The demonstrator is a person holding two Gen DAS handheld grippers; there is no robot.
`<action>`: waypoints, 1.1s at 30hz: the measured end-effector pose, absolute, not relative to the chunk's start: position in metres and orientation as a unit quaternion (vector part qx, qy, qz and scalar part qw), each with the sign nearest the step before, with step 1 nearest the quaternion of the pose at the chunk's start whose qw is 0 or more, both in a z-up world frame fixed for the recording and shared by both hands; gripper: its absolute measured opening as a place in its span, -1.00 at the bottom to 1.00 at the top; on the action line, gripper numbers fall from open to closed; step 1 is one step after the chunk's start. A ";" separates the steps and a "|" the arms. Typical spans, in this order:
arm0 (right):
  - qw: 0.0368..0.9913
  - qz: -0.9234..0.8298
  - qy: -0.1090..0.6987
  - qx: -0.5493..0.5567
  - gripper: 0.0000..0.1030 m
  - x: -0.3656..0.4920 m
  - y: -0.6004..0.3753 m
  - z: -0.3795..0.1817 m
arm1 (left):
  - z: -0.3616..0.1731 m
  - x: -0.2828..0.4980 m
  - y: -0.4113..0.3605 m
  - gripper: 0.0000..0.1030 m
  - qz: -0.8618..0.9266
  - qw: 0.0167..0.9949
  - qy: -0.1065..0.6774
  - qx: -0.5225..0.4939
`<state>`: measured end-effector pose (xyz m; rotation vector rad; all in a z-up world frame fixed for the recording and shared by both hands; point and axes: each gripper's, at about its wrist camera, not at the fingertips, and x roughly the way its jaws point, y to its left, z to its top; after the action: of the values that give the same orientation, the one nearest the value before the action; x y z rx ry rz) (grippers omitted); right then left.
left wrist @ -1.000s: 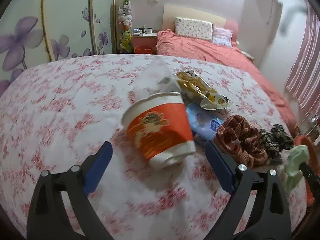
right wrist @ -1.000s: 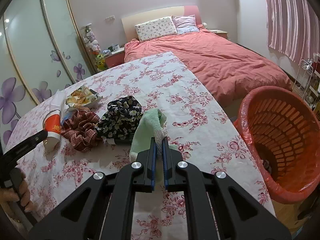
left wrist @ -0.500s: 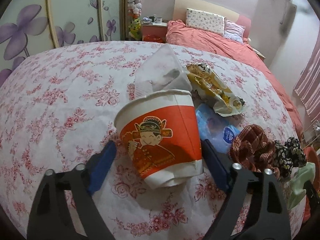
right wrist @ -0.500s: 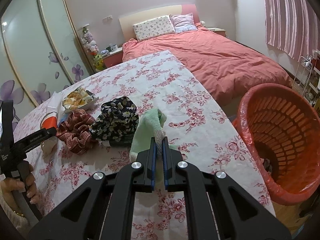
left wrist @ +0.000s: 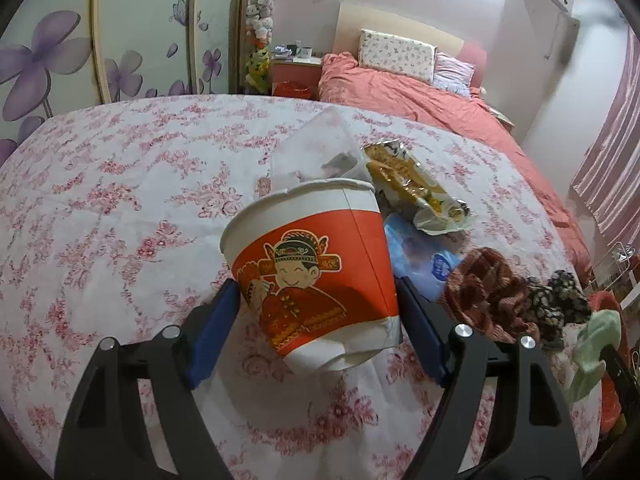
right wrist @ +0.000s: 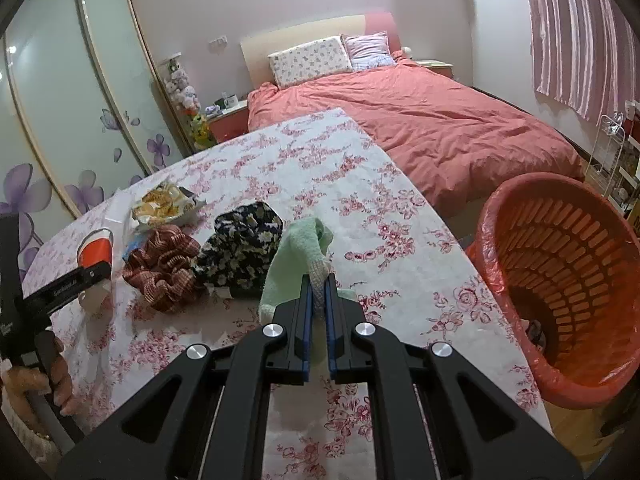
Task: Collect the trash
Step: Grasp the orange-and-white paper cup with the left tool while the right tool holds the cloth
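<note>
A dented red-and-white paper noodle cup (left wrist: 316, 276) lies tilted on the floral tablecloth. My left gripper (left wrist: 318, 304) is open, its blue pads on either side of the cup's lower half, touching or nearly touching it. The cup also shows small in the right wrist view (right wrist: 96, 246). My right gripper (right wrist: 316, 284) is shut on a light green cloth (right wrist: 298, 258), held above the table. An orange trash basket (right wrist: 568, 284) with a red liner stands off the table's right edge.
Behind the cup lie a clear plastic bag (left wrist: 320, 152), a yellow snack wrapper (left wrist: 412, 188) and a blue packet (left wrist: 420, 252). A brown plaid scrunchie (right wrist: 160, 264) and a dark floral cloth (right wrist: 240, 244) lie mid-table. A red bed (right wrist: 420, 120) is beyond.
My left gripper has moved forward so the cup now sits between its pads. The right gripper has held the green cloth nearly still.
</note>
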<state>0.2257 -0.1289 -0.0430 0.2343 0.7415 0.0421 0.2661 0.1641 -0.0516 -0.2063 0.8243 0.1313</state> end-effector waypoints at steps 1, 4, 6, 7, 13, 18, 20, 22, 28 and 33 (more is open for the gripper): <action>0.926 0.020 0.359 0.115 -0.88 0.224 -0.129 -0.041 | -0.049 0.264 0.164 0.49 0.062 0.910 0.397 -0.100; 0.929 0.019 0.351 0.118 -0.88 0.221 -0.131 -0.037 | -0.039 0.253 0.161 0.49 0.050 0.917 0.384 -0.099; 0.931 0.018 0.345 0.119 -0.88 0.218 -0.133 -0.033 | -0.034 0.248 0.157 0.49 0.043 0.920 0.378 -0.097; 0.932 0.018 0.342 0.120 -0.88 0.216 -0.133 -0.031 | -0.029 0.244 0.154 0.49 0.038 0.922 0.373 -0.096; 0.940 0.007 0.316 0.127 -0.88 0.204 -0.142 -0.019 | -0.008 0.227 0.133 0.49 0.004 0.934 0.348 -0.085; 0.948 -0.014 0.288 0.135 -0.88 0.193 -0.154 -0.009 | 0.010 0.214 0.102 0.49 -0.035 0.941 0.328 -0.072; 0.951 -0.023 0.277 0.138 -0.88 0.189 -0.161 -0.006 | 0.016 0.209 0.088 0.49 -0.053 0.943 0.321 -0.065; 0.954 -0.036 0.263 0.142 -0.88 0.183 -0.168 -0.002 | 0.020 0.205 0.074 0.49 -0.070 0.944 0.316 -0.059; 0.961 -0.077 0.224 0.145 -0.88 0.169 -0.191 0.007 | 0.030 0.197 0.031 0.49 -0.121 0.944 0.304 -0.044; 0.962 -0.111 0.198 0.150 -0.88 0.159 -0.215 0.011 | 0.033 0.194 -0.006 0.49 -0.161 0.939 0.302 -0.032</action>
<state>0.1586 -0.2155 0.0110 0.3042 0.4016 -0.2252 0.1943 -0.0060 0.0327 -0.0651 0.6166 -0.3296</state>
